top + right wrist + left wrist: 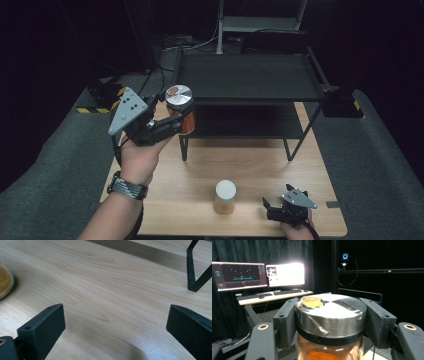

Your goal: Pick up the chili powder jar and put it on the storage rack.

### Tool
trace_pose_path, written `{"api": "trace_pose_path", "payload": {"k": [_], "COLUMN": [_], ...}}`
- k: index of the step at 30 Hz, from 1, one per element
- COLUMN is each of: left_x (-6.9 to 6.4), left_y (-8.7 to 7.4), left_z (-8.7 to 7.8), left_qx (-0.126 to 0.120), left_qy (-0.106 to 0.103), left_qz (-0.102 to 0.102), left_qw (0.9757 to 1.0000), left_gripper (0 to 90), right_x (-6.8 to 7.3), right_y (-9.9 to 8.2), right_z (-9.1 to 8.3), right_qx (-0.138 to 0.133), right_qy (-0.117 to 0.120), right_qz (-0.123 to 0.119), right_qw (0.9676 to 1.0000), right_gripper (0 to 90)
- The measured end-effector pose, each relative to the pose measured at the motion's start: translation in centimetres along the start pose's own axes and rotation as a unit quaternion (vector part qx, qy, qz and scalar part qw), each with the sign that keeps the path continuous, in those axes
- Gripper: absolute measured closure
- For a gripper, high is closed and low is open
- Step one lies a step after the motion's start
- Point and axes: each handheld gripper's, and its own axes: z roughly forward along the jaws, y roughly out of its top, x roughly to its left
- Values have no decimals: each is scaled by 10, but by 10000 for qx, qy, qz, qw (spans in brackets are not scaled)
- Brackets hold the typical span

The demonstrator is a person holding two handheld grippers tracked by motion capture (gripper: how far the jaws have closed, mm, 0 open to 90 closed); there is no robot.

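Left hand-held gripper (172,122) raised, clamping jar (181,112)

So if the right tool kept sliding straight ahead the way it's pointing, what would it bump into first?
Probably nothing soon. The right tool is open and low over the table, with bare wood ahead. The yellow jar sits off to one side and the black rack leg to the other; depth is hard to judge.

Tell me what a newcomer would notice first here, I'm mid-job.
First, the glass jar of orange powder with a taped silver metal lid, held in the air by the left gripper beside the black metal shelf rack. Next, the white-lidded jar of yellow powder standing on the pale wooden table, with the open right gripper resting beside it.
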Motion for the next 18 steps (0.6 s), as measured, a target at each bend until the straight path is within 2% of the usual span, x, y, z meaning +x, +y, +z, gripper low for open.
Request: {"api": "trace_pose_path", "payload": {"k": [3,7,18], "left_x": [1,0,-3], "left_y": [2,7,16], "left_z": [6,14,45], "left_qx": [-28,-79,-161], "left_qy": [-15,-33,55], "left_qz": [-39,25,29], "left_qw": [10000,10000,9999], "left_gripper": [348,348,348], "right_x": [0,1,1], "right_y": [0,0,-1], "right_z": [0,0,-1], "right_qx": [-11,1,-39], "right_qy": [-7,-9,9], "right_qz": [-8,-54,-48], "right_qw": [10000,10000,10000], "right_gripper": [14,13,13]}}
